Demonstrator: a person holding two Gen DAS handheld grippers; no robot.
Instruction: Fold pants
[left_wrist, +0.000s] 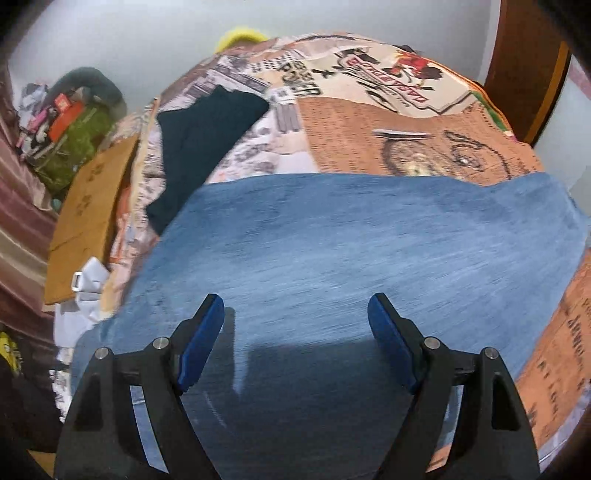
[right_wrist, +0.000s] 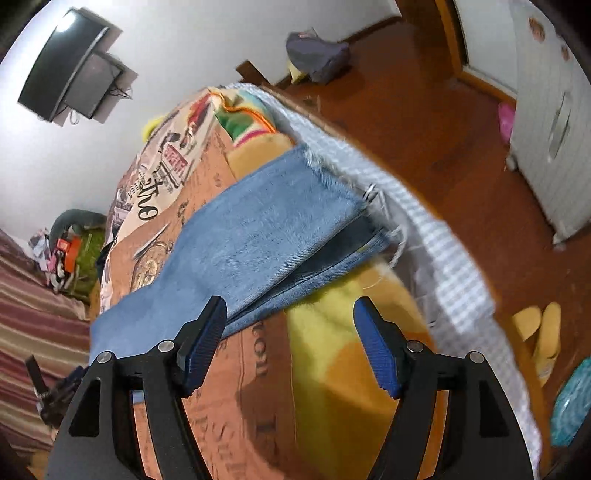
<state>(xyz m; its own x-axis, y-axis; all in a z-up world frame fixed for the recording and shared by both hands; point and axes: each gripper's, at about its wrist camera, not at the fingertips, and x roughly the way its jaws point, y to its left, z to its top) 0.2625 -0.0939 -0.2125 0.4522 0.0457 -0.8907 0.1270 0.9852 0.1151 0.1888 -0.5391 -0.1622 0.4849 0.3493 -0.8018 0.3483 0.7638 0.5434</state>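
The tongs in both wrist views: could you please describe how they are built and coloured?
Left tongs and right tongs look alike: black angular arms with triangular cut-outs, round silver pins at the joints, and ribbed blue pads on the inner faces. No cables, markings or sleeves show.

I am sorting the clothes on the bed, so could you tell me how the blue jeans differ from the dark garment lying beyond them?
The blue jeans are light, washed denim; the dark garment is a plain, near-black teal. The jeans cover a far wider stretch of the printed bedspread than the dark garment does. The jeans lie right beneath the open left gripper, while the dark garment sits further back, by the bed's edge. Both lie flat on the bedspread.
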